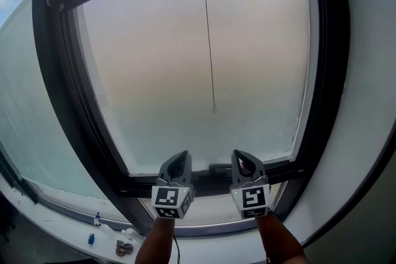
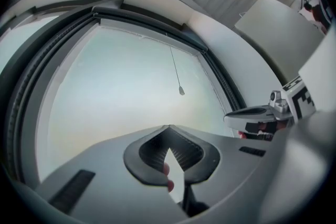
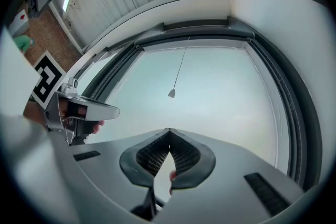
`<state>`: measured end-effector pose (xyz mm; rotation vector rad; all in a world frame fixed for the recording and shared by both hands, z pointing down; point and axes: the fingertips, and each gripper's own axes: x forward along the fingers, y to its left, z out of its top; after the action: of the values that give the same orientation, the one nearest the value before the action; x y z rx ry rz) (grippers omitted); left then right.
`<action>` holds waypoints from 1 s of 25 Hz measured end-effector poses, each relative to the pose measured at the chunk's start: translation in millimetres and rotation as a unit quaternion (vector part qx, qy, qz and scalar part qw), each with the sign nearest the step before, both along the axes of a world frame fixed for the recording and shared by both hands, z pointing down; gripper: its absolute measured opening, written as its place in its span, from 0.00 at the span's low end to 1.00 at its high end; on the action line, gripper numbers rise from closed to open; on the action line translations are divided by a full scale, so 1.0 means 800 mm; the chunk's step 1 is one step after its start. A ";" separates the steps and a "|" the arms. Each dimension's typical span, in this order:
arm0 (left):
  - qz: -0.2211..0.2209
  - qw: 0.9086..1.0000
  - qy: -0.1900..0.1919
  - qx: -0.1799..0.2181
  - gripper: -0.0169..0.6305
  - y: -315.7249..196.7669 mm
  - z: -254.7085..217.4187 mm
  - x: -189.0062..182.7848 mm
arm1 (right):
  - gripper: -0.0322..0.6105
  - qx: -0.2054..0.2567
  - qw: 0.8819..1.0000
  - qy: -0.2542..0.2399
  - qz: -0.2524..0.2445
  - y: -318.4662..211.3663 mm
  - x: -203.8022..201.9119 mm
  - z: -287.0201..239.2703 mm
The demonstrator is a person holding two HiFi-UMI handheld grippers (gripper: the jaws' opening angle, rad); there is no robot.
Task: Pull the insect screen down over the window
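Cord [image 1: 209,40] hangs down window [image 1: 154,71] above left tool [image 1: 180,157], right tool [image 1: 241,156], pinched together, empty; sill clutter [image 1: 124,248], perhaps bottles.

sill items [image 1: 124,248], lower left: too small to tell | forearms [image 1: 159,243]: cut by bottom edge | window frame [image 1: 62,89]: top cut off

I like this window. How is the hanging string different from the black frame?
The string is a thin line; the frame is a thick dark band. The string hangs down the middle of the window with a small tip; the frame runs round its edge. Both are parts of it.
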<state>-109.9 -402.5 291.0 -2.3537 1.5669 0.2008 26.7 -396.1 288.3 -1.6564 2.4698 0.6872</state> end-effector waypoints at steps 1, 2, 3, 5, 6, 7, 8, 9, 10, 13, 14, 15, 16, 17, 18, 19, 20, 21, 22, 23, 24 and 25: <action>-0.006 1.000 -0.008 0.011 0.03 0.001 -0.009 -0.001 | 0.05 0.004 1.000 0.013 0.002 0.000 0.000 -0.011; -0.011 1.000 -0.018 0.022 0.03 0.002 -0.018 -0.001 | 0.05 0.008 0.999 0.031 0.004 -0.001 0.000 -0.021; -0.016 0.999 -0.028 0.032 0.03 0.002 -0.028 -0.001 | 0.05 0.018 0.998 0.054 0.007 -0.003 -0.002 -0.031; -0.029 0.996 -0.054 0.059 0.03 0.001 -0.051 -0.001 | 0.05 0.042 0.994 0.100 0.014 -0.008 -0.003 -0.053; -0.038 0.994 -0.070 0.080 0.03 0.002 -0.066 0.001 | 0.05 0.052 0.992 0.118 0.020 -0.008 -0.003 -0.065; -0.045 0.990 -0.086 0.104 0.03 0.005 -0.084 0.003 | 0.05 0.061 0.989 0.132 0.028 -0.007 -0.001 -0.078; -0.051 0.985 -0.105 0.127 0.03 0.009 -0.101 0.006 | 0.05 0.071 0.986 0.144 0.036 -0.005 0.001 -0.091; -0.055 0.980 -0.125 0.144 0.03 0.013 -0.117 0.009 | 0.05 0.082 0.984 0.152 0.043 -0.003 0.003 -0.104; -0.060 0.975 -0.144 0.158 0.03 0.016 -0.132 0.010 | 0.05 0.093 0.982 0.158 0.049 0.000 0.005 -0.118; -0.079 0.959 -0.192 0.193 0.03 0.018 -0.179 0.014 | 0.05 0.134 0.973 0.176 0.068 0.006 0.009 -0.164; -0.088 0.951 -0.209 0.209 0.03 0.020 -0.197 0.017 | 0.05 0.149 0.968 0.188 0.078 0.009 0.010 -0.180; -0.100 0.942 -0.226 0.229 0.03 0.025 -0.217 0.023 | 0.05 0.163 0.961 0.202 0.089 0.012 0.011 -0.196; -0.113 0.932 -0.240 0.247 0.03 0.031 -0.236 0.027 | 0.05 0.178 0.954 0.217 0.102 0.016 0.013 -0.210; -0.127 0.924 -0.251 0.260 0.03 0.035 -0.254 0.031 | 0.05 0.194 0.946 0.231 0.116 0.020 0.015 -0.225; -0.138 0.917 -0.260 0.268 0.03 0.038 -0.271 0.032 | 0.05 0.210 0.938 0.244 0.128 0.024 0.016 -0.241; -0.150 0.911 -0.269 0.273 0.03 0.039 -0.288 0.032 | 0.05 0.226 0.929 0.256 0.139 0.027 0.016 -0.256; -0.163 0.905 -0.280 0.275 0.03 0.038 -0.303 0.031 | 0.05 0.240 0.920 0.270 0.150 0.028 0.015 -0.270; -0.176 0.899 -0.292 0.276 0.03 0.037 -0.318 0.031 | 0.05 0.253 0.911 0.284 0.162 0.029 0.015 -0.283; -0.189 0.892 -0.304 0.277 0.03 0.035 -0.332 0.031 | 0.05 0.264 0.901 0.298 0.172 0.029 0.014 -0.296; -0.199 0.885 -0.315 0.279 0.03 0.033 -0.347 0.033 | 0.05 0.274 0.892 0.311 0.182 0.029 0.014 -0.308; -0.208 0.879 -0.322 0.282 0.03 0.032 -0.361 0.034 | 0.05 0.283 0.883 0.323 0.191 0.029 0.012 -0.322; -0.215 0.874 -0.328 0.286 0.03 0.032 -0.375 0.037 | 0.05 0.292 0.874 0.333 0.200 0.029 0.011 -0.335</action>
<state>-80.6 -376.8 -9.2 -1.3633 1.3751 -0.1988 35.2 -373.2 20.0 -1.8606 1.8623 2.1150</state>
